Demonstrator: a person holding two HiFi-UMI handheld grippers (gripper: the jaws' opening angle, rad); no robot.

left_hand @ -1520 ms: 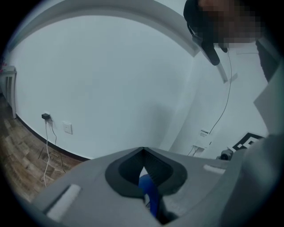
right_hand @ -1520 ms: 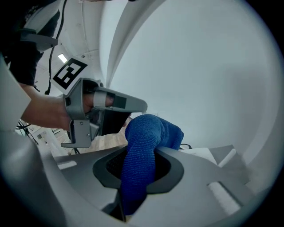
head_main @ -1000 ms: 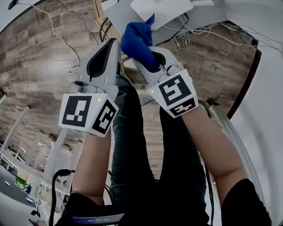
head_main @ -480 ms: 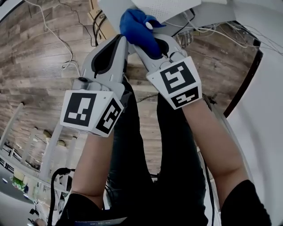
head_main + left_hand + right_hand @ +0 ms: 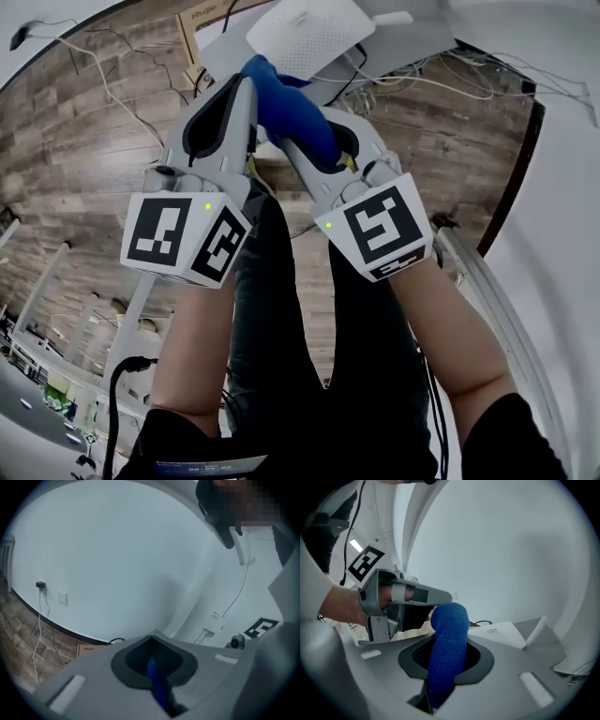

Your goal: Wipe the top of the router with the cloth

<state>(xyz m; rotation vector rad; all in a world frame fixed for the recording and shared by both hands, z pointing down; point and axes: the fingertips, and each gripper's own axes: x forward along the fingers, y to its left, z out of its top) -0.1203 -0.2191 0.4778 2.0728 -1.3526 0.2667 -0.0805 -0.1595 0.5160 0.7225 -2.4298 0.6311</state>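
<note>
Grippers side by side: right gripper (image 5: 292,141) clamped on rolled blue cloth (image 5: 286,108); left gripper (image 5: 236,101) closed too, thin blue sliver of cloth pinched between its jaws. White router (image 5: 309,33) lies just ahead on grey shelf (image 5: 427,42), cloth end at its near edge, contact unclear. Top looks unwiped; whole wipe left.

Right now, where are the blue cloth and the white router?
blue cloth (image 5: 286,108): head view, on the bunched middle of the cloth.
white router (image 5: 309,36): head view, on its perforated top face.
</note>
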